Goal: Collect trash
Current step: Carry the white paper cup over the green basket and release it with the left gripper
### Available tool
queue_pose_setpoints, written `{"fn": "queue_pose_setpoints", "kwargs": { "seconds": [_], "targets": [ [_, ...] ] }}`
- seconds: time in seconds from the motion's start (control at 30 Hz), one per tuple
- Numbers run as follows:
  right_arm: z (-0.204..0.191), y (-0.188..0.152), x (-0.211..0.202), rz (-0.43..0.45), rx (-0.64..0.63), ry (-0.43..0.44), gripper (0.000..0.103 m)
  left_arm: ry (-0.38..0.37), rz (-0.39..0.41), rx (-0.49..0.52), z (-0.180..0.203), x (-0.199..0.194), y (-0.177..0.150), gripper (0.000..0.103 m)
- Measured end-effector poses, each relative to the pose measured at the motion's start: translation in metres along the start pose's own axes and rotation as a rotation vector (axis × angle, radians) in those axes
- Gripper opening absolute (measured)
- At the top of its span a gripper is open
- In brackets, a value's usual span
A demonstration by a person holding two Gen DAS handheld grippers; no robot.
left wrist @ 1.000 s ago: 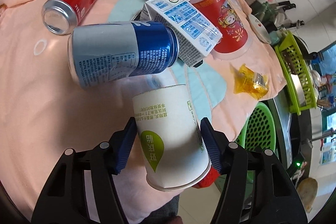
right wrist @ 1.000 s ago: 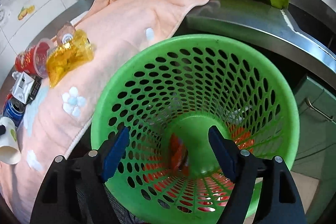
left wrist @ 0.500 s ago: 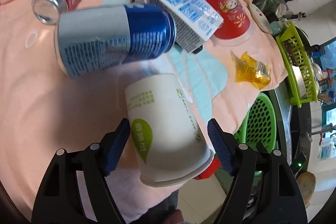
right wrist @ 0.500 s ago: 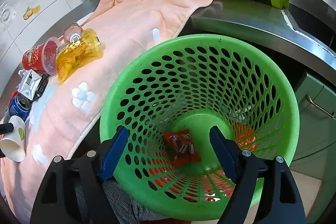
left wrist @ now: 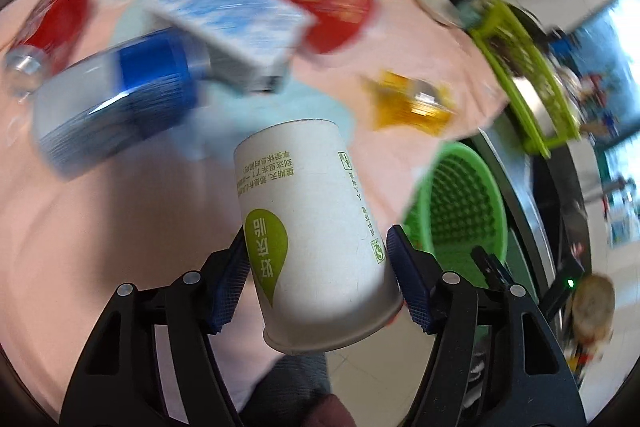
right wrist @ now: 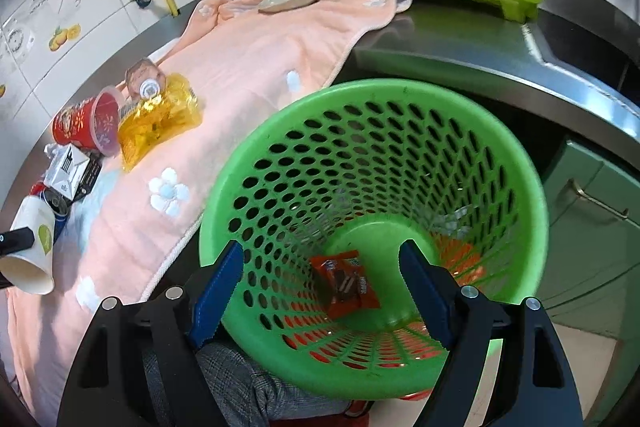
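Step in hand: transfer. The left gripper (left wrist: pixel 320 281) jaws are closing on the paper cup (left wrist: pixel 310 227), lifted above the bench. Right gripper (right wrist: pixel 320 291) jaws stand spread, empty, over the green basket (right wrist: pixel 532 195). Next move: carry the cup over the basket, then release.

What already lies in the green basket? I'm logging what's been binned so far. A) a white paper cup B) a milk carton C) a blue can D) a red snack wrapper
D: a red snack wrapper lies on the bottom of the green basket, with nothing else clearly identifiable inside.
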State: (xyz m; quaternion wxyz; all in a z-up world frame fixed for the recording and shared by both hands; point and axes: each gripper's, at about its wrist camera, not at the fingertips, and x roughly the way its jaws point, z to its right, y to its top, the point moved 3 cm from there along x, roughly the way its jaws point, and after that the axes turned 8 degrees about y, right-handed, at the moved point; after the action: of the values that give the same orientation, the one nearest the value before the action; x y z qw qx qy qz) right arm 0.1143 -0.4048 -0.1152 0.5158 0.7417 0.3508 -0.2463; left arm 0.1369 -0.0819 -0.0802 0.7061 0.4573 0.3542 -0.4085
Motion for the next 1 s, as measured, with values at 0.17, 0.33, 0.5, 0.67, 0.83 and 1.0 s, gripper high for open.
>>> {"fn": "queue_pose_setpoints", "kwargs": {
  "seconds": [0.17, 0.33, 0.5, 0.67, 0.83, 1.0],
  "targets": [
    [0.013, 0.007, -0.027, 0.045, -0.005, -0.043, 0.077, -0.058, -0.001, 0.16, 0.07, 0.014, 0.01, 0.066],
    [0.029, 0.012, -0.055, 0.099, -0.004, -0.086, 0.08, -0.097, -0.022, 0.332, 0.142, 0.045, 0.012, 0.066],
    [0.05, 0.014, -0.07, 0.129, 0.026, -0.122, 0.08, -0.084, -0.079, 0.47, 0.196, 0.09, 0.003, 0.067],
    [0.07, 0.007, -0.07, 0.116, 0.065, -0.147, 0.08, -0.056, -0.118, 0.566, 0.227, 0.128, -0.009, 0.067],
    [0.08, -0.001, -0.065, 0.097, 0.09, -0.148, 0.08, -0.012, -0.149, 0.627, 0.234, 0.156, -0.018, 0.069],
    [0.081, -0.003, -0.059, 0.085, 0.098, -0.146, 0.08, -0.002, -0.153, 0.628, 0.231, 0.16, -0.02, 0.07]
  ]
}}
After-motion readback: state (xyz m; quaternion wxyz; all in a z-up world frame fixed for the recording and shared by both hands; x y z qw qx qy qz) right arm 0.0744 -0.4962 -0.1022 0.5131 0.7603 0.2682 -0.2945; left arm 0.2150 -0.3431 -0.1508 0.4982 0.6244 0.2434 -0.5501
